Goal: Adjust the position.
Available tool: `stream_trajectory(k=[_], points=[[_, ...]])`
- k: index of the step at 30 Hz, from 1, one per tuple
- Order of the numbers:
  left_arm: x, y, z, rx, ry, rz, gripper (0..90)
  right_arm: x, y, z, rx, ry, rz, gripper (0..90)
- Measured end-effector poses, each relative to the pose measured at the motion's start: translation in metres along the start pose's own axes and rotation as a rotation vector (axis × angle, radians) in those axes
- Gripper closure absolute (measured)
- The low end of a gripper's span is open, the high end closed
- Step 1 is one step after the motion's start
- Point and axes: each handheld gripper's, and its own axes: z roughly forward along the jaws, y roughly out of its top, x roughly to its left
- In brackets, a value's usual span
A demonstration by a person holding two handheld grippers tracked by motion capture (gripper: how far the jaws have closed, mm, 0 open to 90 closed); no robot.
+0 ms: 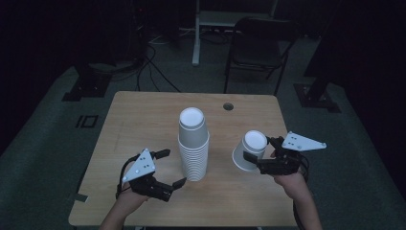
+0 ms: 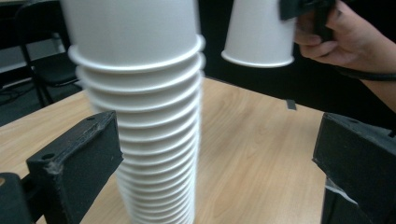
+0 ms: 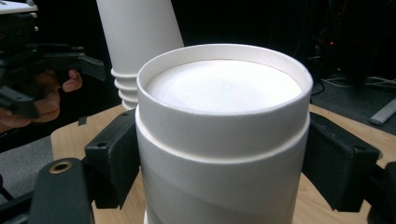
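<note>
White paper cup (image 1: 250,150), inverted, clamped in right hand-held gripper (image 1: 258,154).

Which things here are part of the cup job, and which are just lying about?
In the job:
stack of cups, upside down on the table
single cup, upside down, clamped in the right claw
left claw, open beside the stack

Lying about:
folding chair behind the table
floor cables
table's cable hole

Both forearms come in bare, no sleeves. Each hand-held gripper, left (image 1: 167,167) and right (image 1: 261,148), is matte black with blocky, scuffed jaws, screw holes showing, a grey three-cornered plate dotted with holes on top, black cable trailing.
</note>
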Motion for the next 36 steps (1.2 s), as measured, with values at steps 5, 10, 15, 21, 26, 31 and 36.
stream_trajectory(k=[5, 10, 15, 21, 26, 31, 36], points=[[-0.014, 0.008, 0.009, 0.002, -0.045, 0.001, 1.3, 0.001, -0.003, -0.001, 0.006, 0.004, 0.001, 19.5], [-0.027, 0.015, 0.024, 0.014, -0.101, 0.028, 1.3, 0.001, -0.003, -0.001, 0.002, 0.014, 0.004, 19.5], [-0.037, 0.019, 0.041, 0.028, -0.158, 0.035, 1.3, 0.003, 0.0, -0.002, -0.004, 0.024, -0.003, 19.5], [-0.053, 0.022, 0.067, 0.054, -0.217, 0.044, 3.0, 0.005, 0.003, -0.009, -0.011, 0.026, -0.009, 19.5], [-0.064, 0.027, 0.095, 0.065, -0.263, 0.029, 3.0, 0.006, 0.005, -0.015, -0.018, 0.023, -0.018, 19.5], [-0.066, 0.028, 0.12, 0.094, -0.295, 0.007, 3.0, 0.007, 0.007, -0.019, -0.026, 0.026, -0.021, 19.5], [-0.066, 0.028, 0.136, 0.101, -0.313, -0.006, 4.3, 0.009, 0.01, -0.023, -0.04, 0.035, -0.026, 19.5]])
